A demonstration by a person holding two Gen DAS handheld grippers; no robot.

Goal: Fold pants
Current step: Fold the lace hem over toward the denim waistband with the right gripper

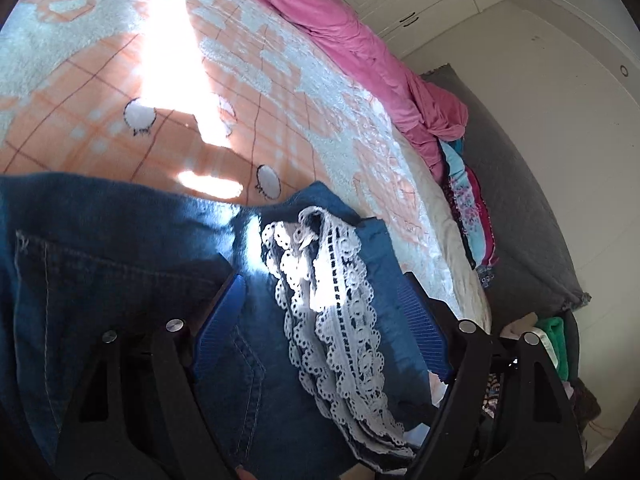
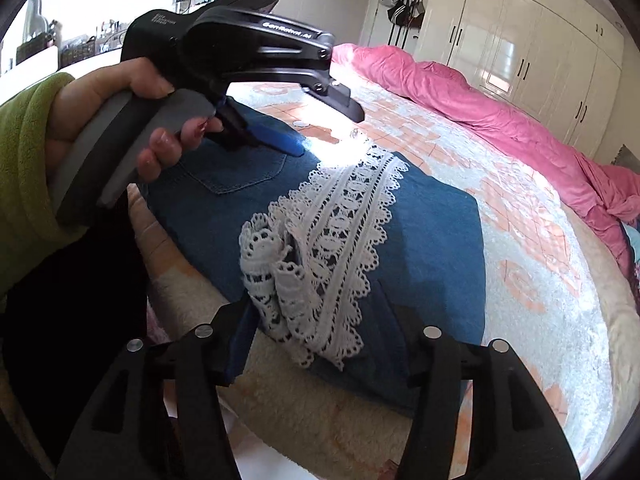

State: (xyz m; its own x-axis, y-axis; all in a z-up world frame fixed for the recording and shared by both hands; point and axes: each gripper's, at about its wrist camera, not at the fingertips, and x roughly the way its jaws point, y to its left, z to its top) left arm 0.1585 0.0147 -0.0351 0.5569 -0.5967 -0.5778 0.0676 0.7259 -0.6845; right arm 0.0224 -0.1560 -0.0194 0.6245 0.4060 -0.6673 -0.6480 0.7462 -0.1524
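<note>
Denim, dark blue, is lying folded into a compact stack at the near edge of the bed: these are the pants [image 2: 420, 216], resting on the peach-and-white blanket [image 2: 540, 280] with a white lace trim [image 2: 332, 232] bunched across the top layer.

I am holding my left gripper [image 1: 324, 312] over the far-left part of the stack, near the back pocket, and its blue-padded fingers [image 1: 224, 320] are standing wide apart with denim and lace lying between them, nothing pinched. My right gripper [image 2: 316, 344] is hovering at the near edge, its fingers also apart, straddling the lace end without pressing on it. No earlier view is on hand, so I am only reading both as released.

What I am worrying about is the lace. It is full of open loops, and a fingertip sliding past could be snagging a loop and dragging the top layer, undoing the fold. I judge the same risk for the near edge: the stack is sitting close to where the blanket is curving down, so a nudge from my right fingers could be tipping the lower layers off the bed. The strong sun patch beyond the pants is washing out the far-left corner, so I cannot be telling whether that corner is lying flat. The pink duvet [image 2: 480, 96] is lying well apart on the far right.
</note>
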